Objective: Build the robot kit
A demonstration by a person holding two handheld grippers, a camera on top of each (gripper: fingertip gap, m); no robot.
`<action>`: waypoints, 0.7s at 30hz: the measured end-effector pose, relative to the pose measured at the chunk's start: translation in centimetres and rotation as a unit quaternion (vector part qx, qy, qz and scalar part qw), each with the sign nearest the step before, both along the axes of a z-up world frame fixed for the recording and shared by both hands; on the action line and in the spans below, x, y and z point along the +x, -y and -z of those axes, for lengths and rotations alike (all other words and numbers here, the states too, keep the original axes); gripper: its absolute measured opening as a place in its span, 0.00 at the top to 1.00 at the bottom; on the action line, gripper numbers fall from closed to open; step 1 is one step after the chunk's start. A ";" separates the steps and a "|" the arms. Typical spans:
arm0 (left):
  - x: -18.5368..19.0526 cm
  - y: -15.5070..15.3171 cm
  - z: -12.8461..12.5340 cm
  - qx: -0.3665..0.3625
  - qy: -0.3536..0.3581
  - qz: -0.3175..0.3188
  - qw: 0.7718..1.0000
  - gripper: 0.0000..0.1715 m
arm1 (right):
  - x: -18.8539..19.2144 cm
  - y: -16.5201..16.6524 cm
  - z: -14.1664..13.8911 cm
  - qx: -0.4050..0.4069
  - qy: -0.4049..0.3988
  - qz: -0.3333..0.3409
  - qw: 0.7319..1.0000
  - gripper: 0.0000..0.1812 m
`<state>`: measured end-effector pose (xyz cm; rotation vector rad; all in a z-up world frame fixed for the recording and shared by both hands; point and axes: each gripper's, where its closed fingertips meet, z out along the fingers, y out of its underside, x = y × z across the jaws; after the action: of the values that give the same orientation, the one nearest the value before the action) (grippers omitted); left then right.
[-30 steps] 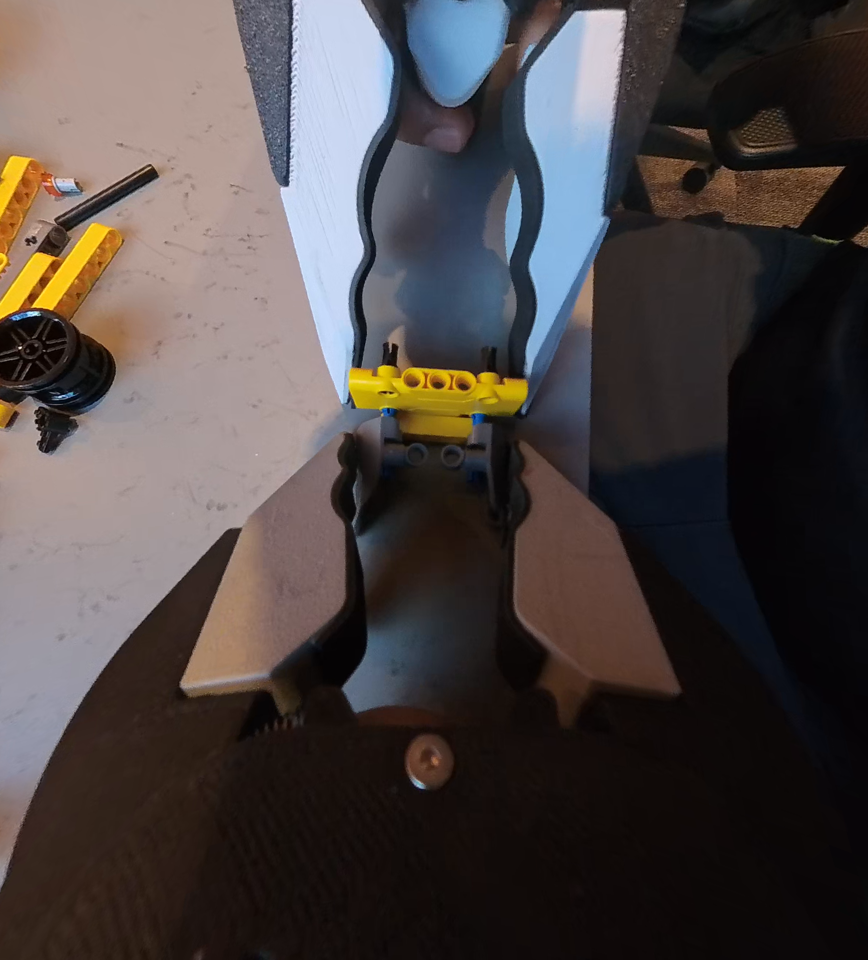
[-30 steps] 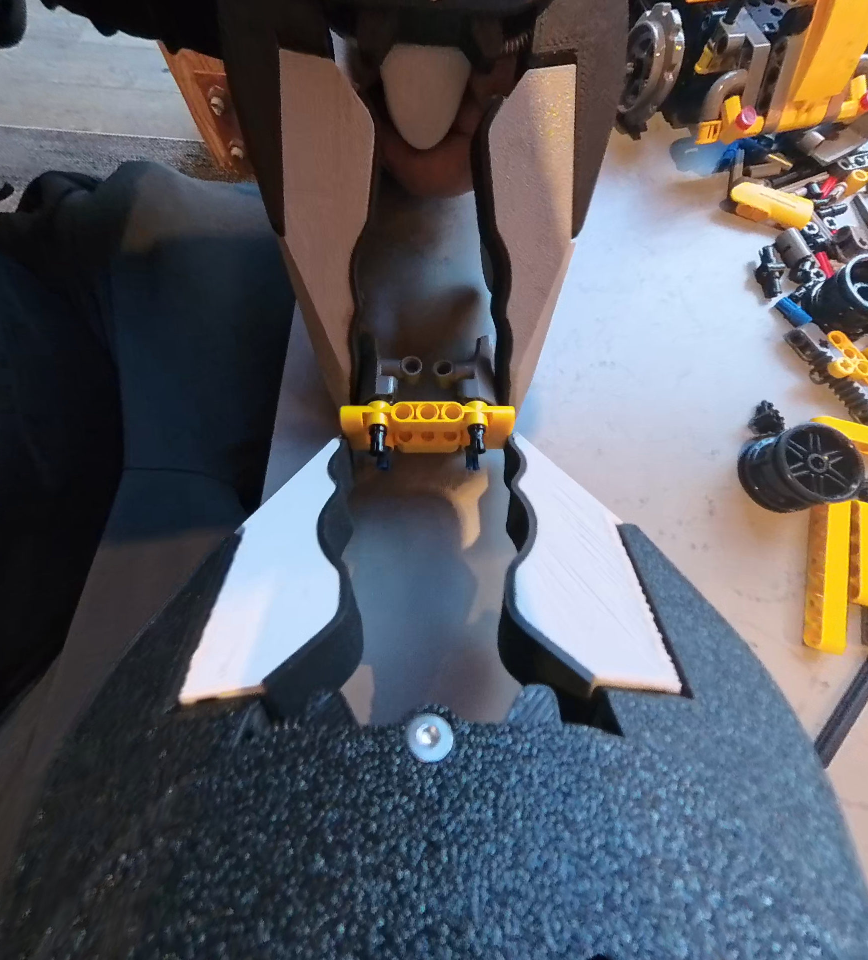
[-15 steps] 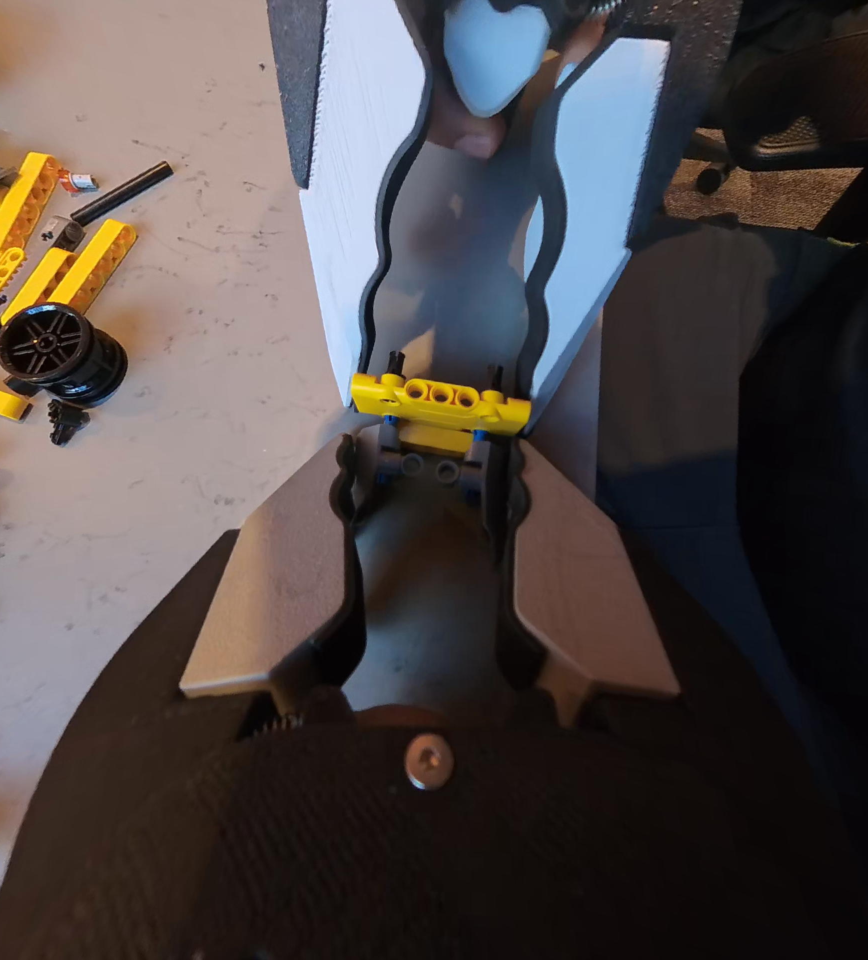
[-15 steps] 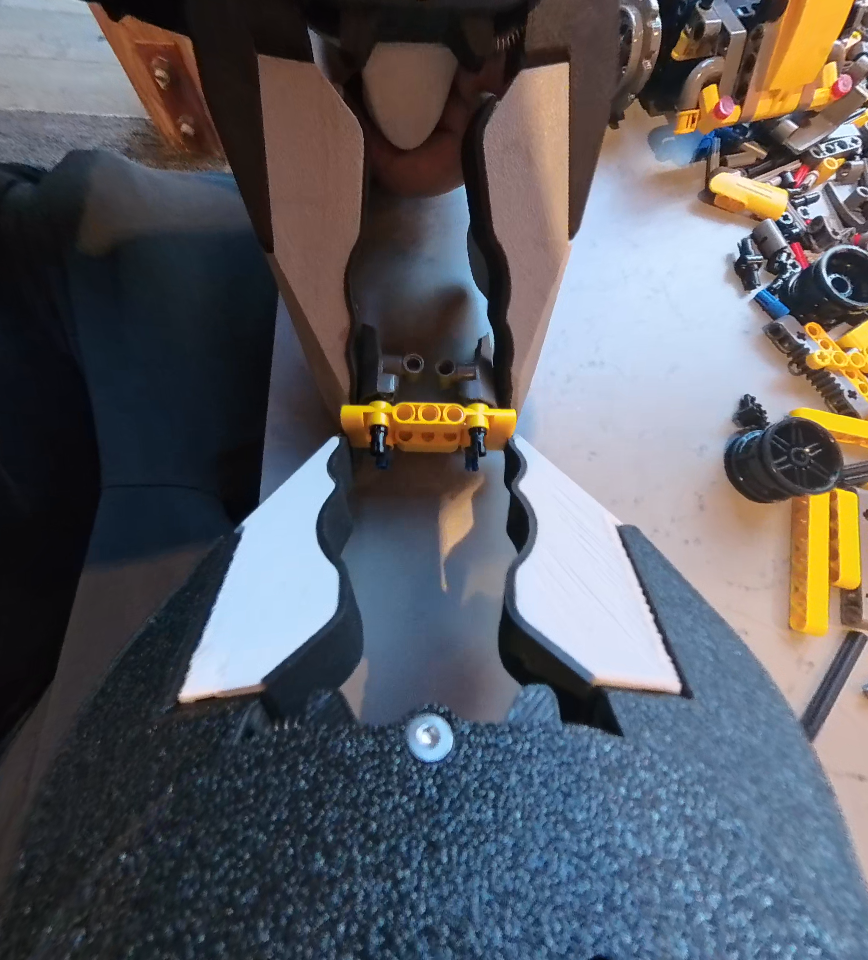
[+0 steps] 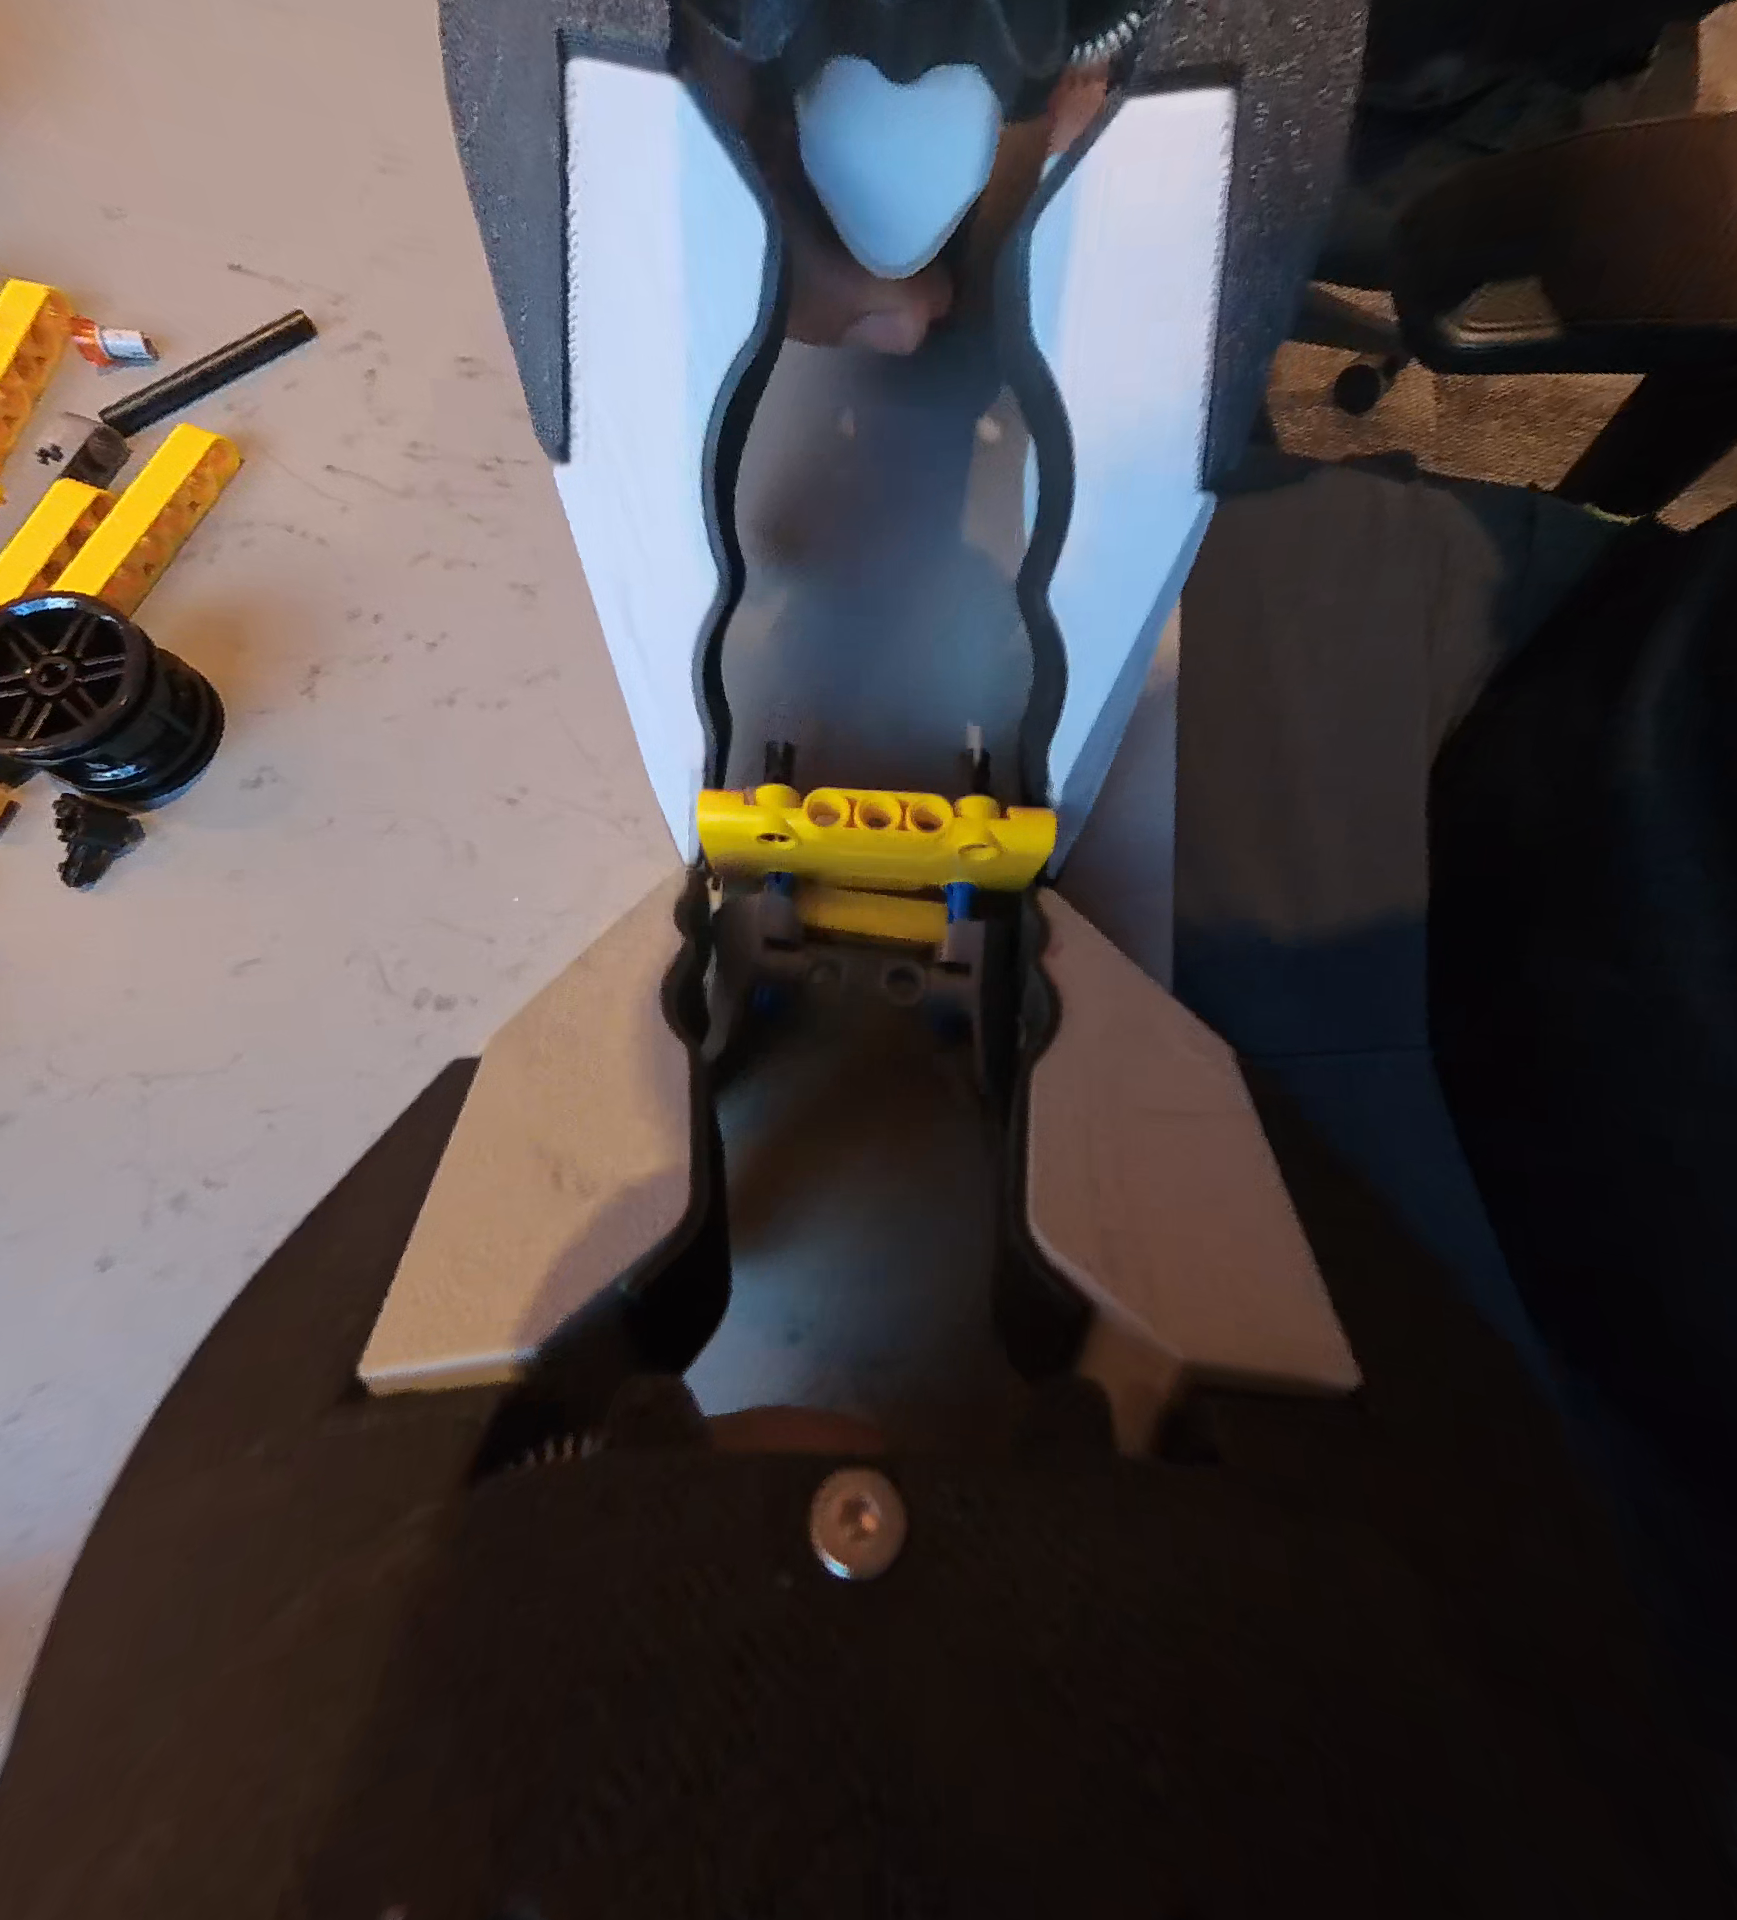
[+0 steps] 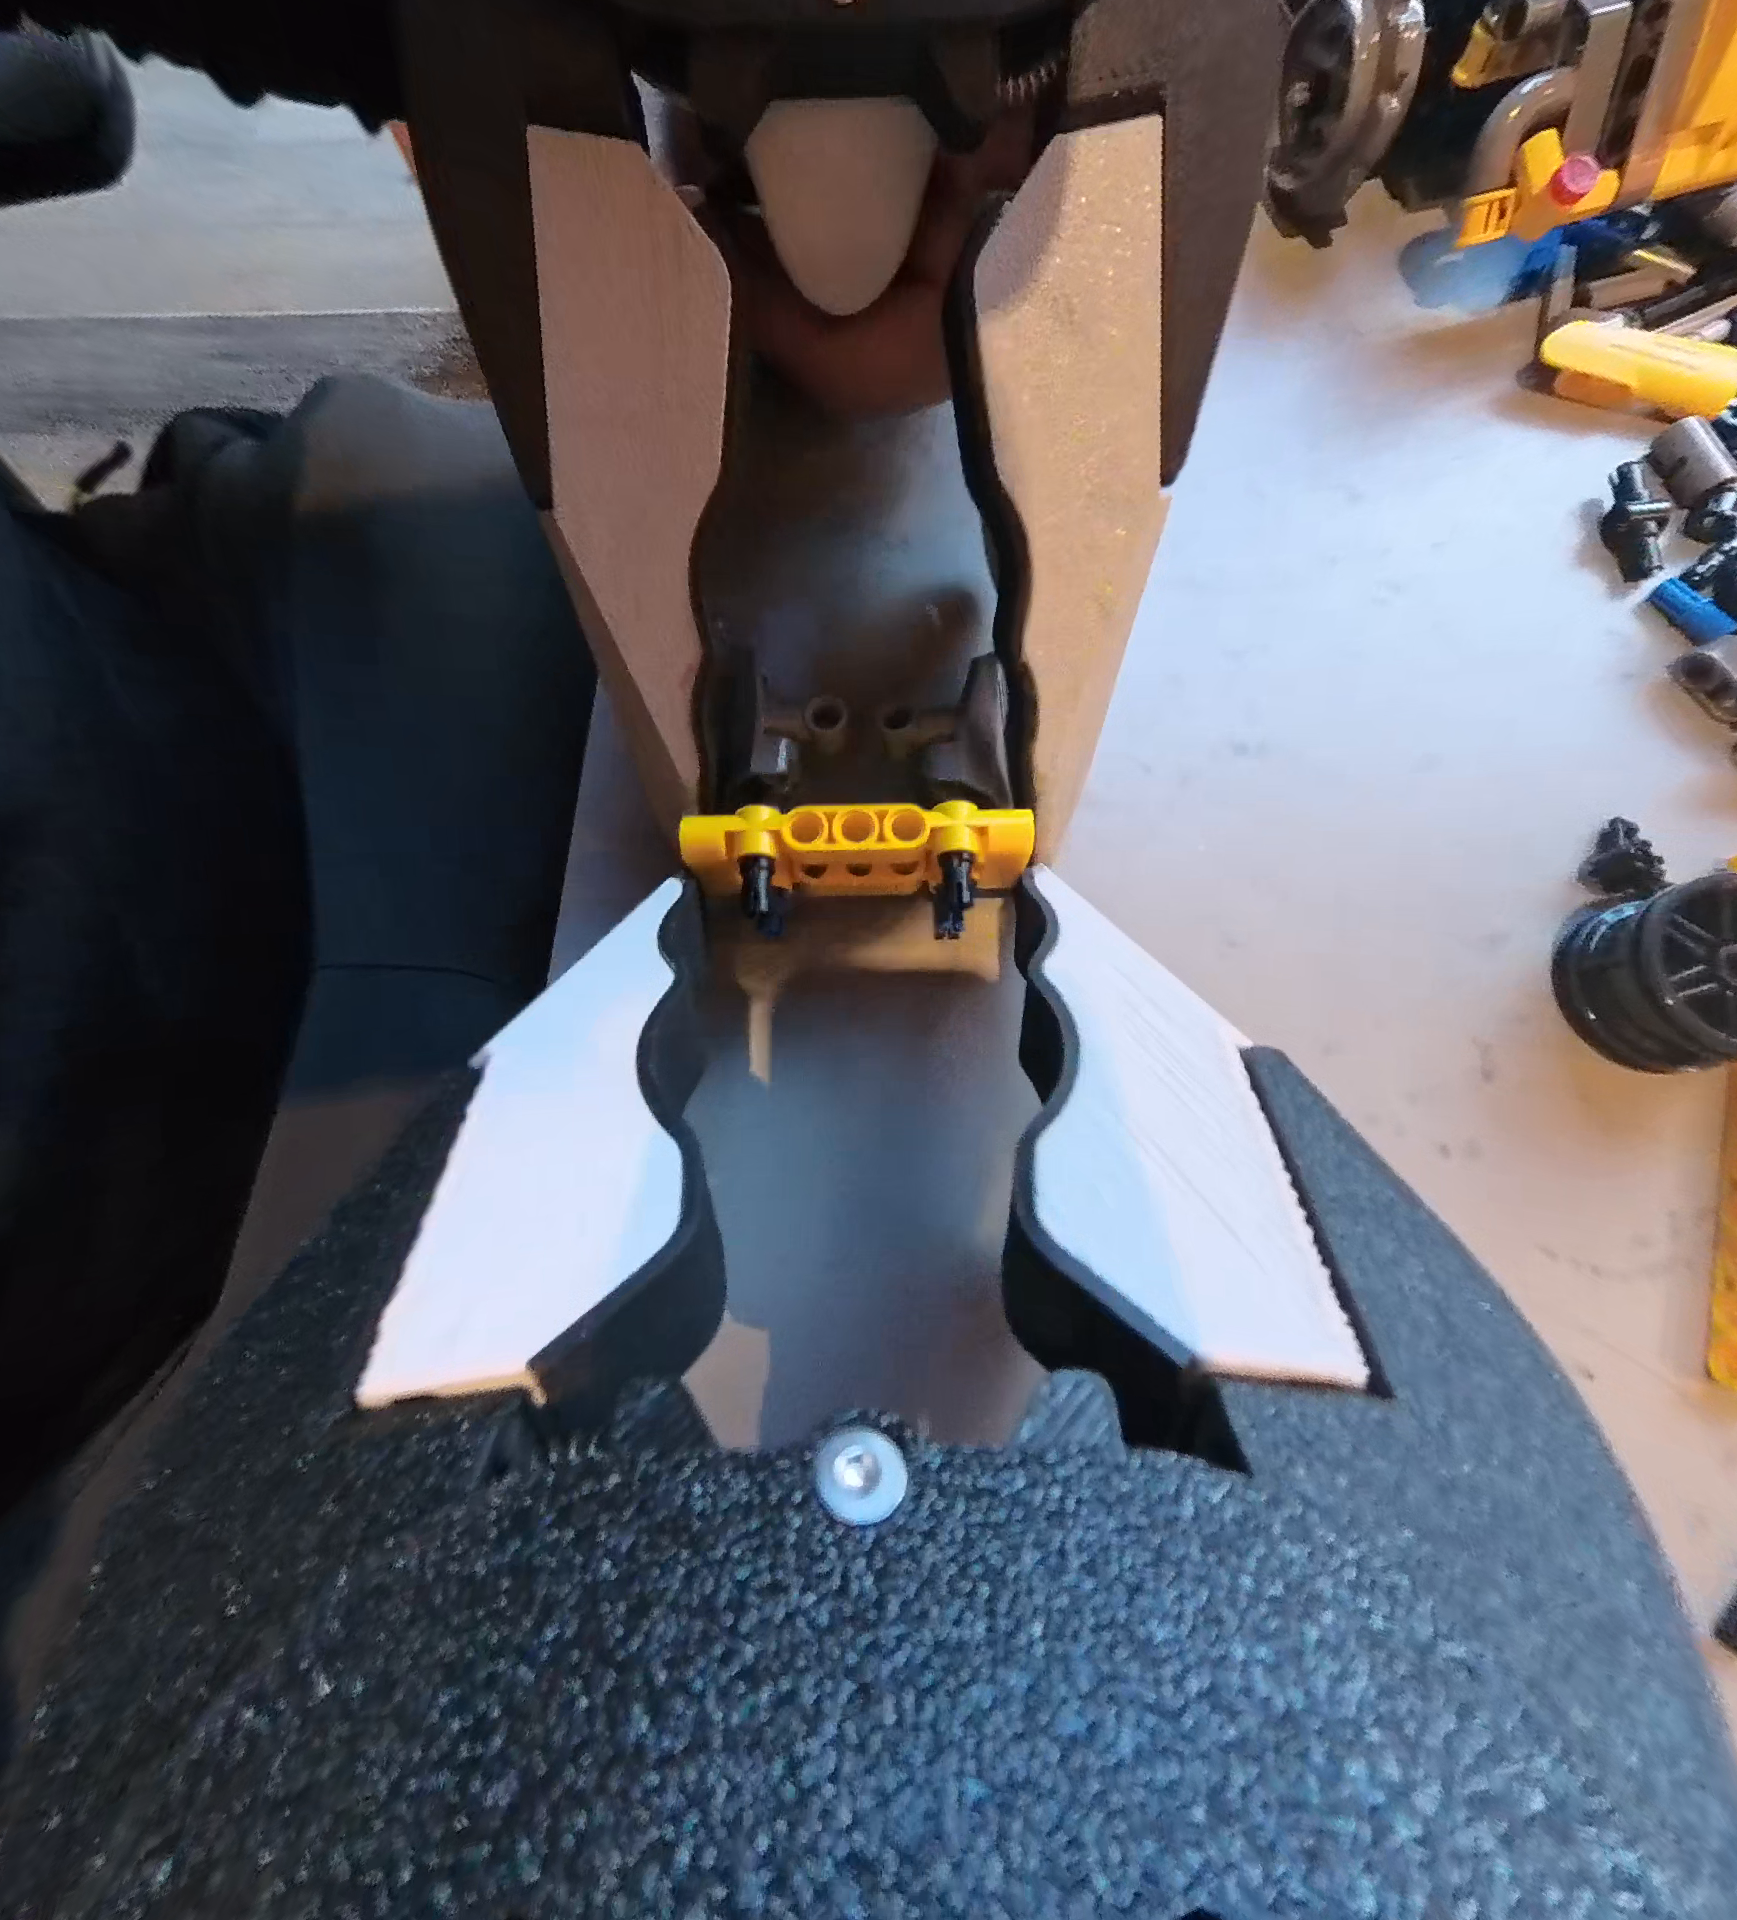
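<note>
My two grippers meet tip to tip over the edge of a pale table (image 5: 324, 987). My left gripper (image 5: 864, 935), with grey fingers, is shut on a small dark grey connector part (image 5: 864, 977). My right gripper (image 6: 856, 891), with white fingers, is shut on a short yellow beam (image 6: 853, 847) with two black pins. Blue pins (image 5: 957, 896) run between the beam and the grey part. The beam (image 5: 874, 836) and the right gripper (image 5: 874, 821) also show in the left wrist view. The grey part (image 6: 853, 727) and the left gripper (image 6: 859, 790) also show in the right wrist view.
A black wheel (image 5: 79, 707) (image 6: 1695, 982), yellow beams (image 5: 105, 540) and a black axle (image 5: 209, 369) lie on the table. A part-built yellow model (image 6: 1622, 125) stands beside loose parts. A person's dark-clad legs (image 5: 1363, 727) and an office chair (image 5: 1622, 208) are beside the table edge. Both grippers' tips are close together, under 4 cm apart. Both grippers' tips are roughly 10 centimetres from the black wheel (image 5: 79, 707). The right camera catches it too, in the right wrist view (image 6: 1691, 926).
Both grippers have kept their hold. The joined pair has tilted and drifted slightly over the table edge, so the loose parts have shifted a little in both views.
</note>
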<state>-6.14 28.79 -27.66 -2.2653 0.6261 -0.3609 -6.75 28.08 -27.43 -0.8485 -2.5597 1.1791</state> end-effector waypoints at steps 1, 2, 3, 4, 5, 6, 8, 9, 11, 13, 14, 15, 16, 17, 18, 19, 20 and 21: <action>-0.2 0.0 0.0 -0.001 0.002 -0.007 1.000 0.65 | 0.0 0.0 0.0 -0.004 0.002 0.000 1.000 0.67; -0.5 -0.1 -0.1 -0.002 0.004 -0.022 1.000 0.61 | 0.0 0.0 -0.1 -0.007 0.002 0.000 1.000 0.67; -0.8 -0.1 -0.2 -0.002 0.010 -0.037 0.999 0.56 | 0.0 0.0 -0.3 -0.009 -0.003 0.001 1.000 0.66; -0.8 0.2 -0.6 0.002 0.025 -0.044 0.999 0.53 | 0.1 0.0 -0.4 -0.010 -0.010 0.000 1.000 0.65; -0.9 0.5 -1.2 0.010 0.038 -0.056 0.998 0.53 | 0.1 0.0 -0.6 -0.012 -0.015 -0.002 1.000 0.64; -1.2 0.9 -1.7 0.016 0.046 -0.069 0.996 0.53 | 0.3 0.0 -0.7 -0.015 -0.017 -0.003 1.000 0.63; -1.9 1.9 -2.6 0.019 0.042 -0.106 0.993 0.52 | 0.5 -0.1 -0.7 -0.018 -0.013 0.001 1.000 0.61; -2.0 2.4 -3.0 0.019 0.036 -0.125 0.991 0.53 | 0.7 -0.2 -0.6 -0.018 -0.009 0.002 1.000 0.60; -1.5 3.3 -3.4 0.019 0.027 -0.152 0.988 0.63 | 1.2 -0.6 -0.5 -0.013 -0.011 -0.002 1.000 0.59; -0.2 3.8 -2.8 0.005 0.023 -0.165 0.986 0.67 | 1.3 -1.3 -0.7 -0.007 -0.028 -0.002 1.000 0.60; 0.1 3.9 -2.1 -0.008 0.007 -0.169 0.986 0.67 | 1.3 -1.8 -1.0 -0.007 -0.042 -0.005 0.999 0.62; 0.2 3.9 -1.4 -0.015 -0.011 -0.167 0.986 0.67 | 1.2 -2.1 -1.4 -0.012 -0.056 -0.014 0.998 0.65; 0.2 3.9 -0.9 -0.020 -0.026 -0.162 0.986 0.68 | 1.0 -2.3 -2.1 -0.017 -0.072 -0.024 0.997 0.68; 0.2 3.7 -0.7 -0.022 -0.033 -0.155 0.987 0.71 | 0.4 -2.5 -2.8 -0.021 -0.089 -0.029 0.995 0.73; 0.3 3.5 -0.7 -0.020 -0.032 -0.142 0.989 0.74 | -0.2 -2.6 -3.6 -0.025 -0.103 -0.035 0.994 0.76; 0.4 3.3 -0.7 -0.018 -0.030 -0.127 0.991 0.78 | -0.8 -2.3 -4.3 -0.029 -0.109 -0.049 0.992 0.79; 0.4 3.0 -0.7 -0.019 -0.028 -0.113 0.993 0.81 | -1.5 -1.8 -4.8 -0.033 -0.106 -0.061 0.992 0.81; 0.3 2.9 -0.7 -0.022 -0.027 -0.101 0.994 0.85 | -2.2 -1.3 -5.1 -0.034 -0.093 -0.072 0.992 0.80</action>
<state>-5.88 25.93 -26.97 -2.3628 0.4145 -0.2166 -9.00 29.42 -22.34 -0.5452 -2.4743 1.3246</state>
